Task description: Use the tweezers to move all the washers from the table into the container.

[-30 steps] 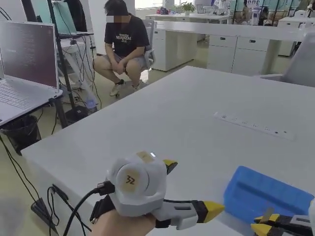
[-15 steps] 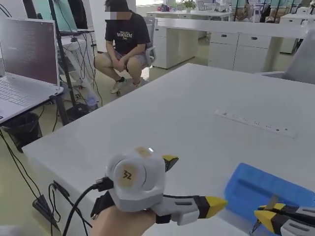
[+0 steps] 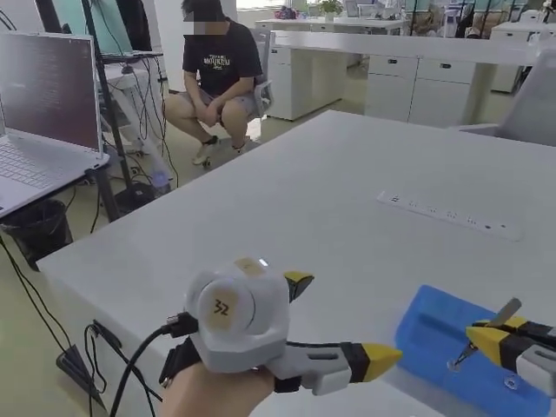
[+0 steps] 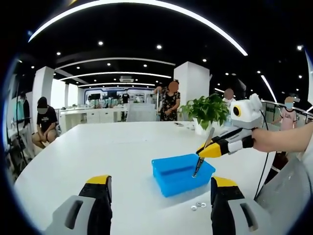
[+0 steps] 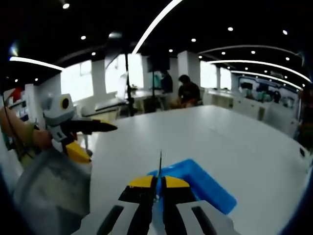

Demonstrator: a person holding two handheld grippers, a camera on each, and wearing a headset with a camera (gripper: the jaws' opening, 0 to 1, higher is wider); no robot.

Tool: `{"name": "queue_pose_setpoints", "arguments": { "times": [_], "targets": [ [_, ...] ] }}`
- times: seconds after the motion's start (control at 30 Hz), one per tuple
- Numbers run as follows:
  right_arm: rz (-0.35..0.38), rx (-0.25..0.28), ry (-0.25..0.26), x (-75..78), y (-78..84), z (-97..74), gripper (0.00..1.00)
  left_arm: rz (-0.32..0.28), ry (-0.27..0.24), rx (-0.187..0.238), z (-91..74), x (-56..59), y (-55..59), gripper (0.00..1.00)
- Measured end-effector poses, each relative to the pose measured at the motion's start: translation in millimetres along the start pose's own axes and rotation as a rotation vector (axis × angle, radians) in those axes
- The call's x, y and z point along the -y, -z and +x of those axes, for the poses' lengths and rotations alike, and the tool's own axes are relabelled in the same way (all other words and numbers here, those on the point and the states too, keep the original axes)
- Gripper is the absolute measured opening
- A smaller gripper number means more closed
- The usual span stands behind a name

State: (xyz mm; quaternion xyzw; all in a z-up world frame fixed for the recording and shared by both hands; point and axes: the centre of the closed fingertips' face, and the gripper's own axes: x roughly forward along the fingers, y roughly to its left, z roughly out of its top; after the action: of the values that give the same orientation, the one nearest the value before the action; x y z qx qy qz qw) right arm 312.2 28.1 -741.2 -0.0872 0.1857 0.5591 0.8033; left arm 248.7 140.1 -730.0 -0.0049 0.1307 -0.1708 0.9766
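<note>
— Where's the right gripper (image 4: 209, 150) now?
— Over the container (image 4: 178, 187), the blue one on the bench (image 3: 330, 191). Its jaws are clamped tight on the tweezers (image 4: 197, 166), yellow tips pinched together around them.
— And how do the tweezers sit?
— Slanted. The top end sticks out above the jaws, and the tip hangs inside the container's rim, low over its floor. Whether it touches the bottom, I cannot tell.
— Anything caught in the tip?
— Too small to say from here.
— The washers (image 4: 198, 205)?
— Three little rings lie on the bench, bunched close together. They're just beside the container, by the wall that faces the left gripper.
— And the left gripper (image 3: 341, 317) itself?
— Jaws spread wide, nothing between them. A hand (image 3: 217, 395) holds it over the bench, left of the container and apart from it, yellow tips pointing across toward the blue.
— What else is about?
— A white power strip (image 3: 447, 217) lies further back on the bench, well apart from the container. Off the bench, a laptop (image 3: 43, 113) stands open to the left, and a person (image 3: 213, 78) sits on a chair beyond the far corner.
</note>
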Motion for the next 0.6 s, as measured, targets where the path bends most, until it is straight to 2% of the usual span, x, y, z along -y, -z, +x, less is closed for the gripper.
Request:
{"name": "queue_pose_setpoints", "arguments": {
  "times": [0.1, 0.2, 0.3, 0.53, 0.6],
  "targets": [
    [0.07, 0.035, 0.023, 9.7, -2.5, -2.8, 0.03, 0.001, 0.001, -0.001, 0.1, -0.1, 0.3, 0.84],
    [0.09, 0.033, 0.045, 26.1, -2.2, -3.3, 0.03, 0.0, 0.001, -0.002, 0.2, -0.3, 0.7, 0.84],
    [0.123, 0.001, 0.095, 47.4, 0.0, -1.6, 0.03, 0.004, 0.005, -0.009, 0.7, 0.6, 2.1, 0.84],
    [0.104, -0.084, 0.153, 75.1, 6.3, 5.9, 0.03, 0.009, 0.005, -0.014, 1.1, 0.8, 2.2, 0.83],
    [0.102, -0.097, 0.157, 78.4, 8.9, 7.6, 0.03, 0.003, 0.009, -0.008, 1.1, 1.8, 1.1, 0.84]
  ]
}}
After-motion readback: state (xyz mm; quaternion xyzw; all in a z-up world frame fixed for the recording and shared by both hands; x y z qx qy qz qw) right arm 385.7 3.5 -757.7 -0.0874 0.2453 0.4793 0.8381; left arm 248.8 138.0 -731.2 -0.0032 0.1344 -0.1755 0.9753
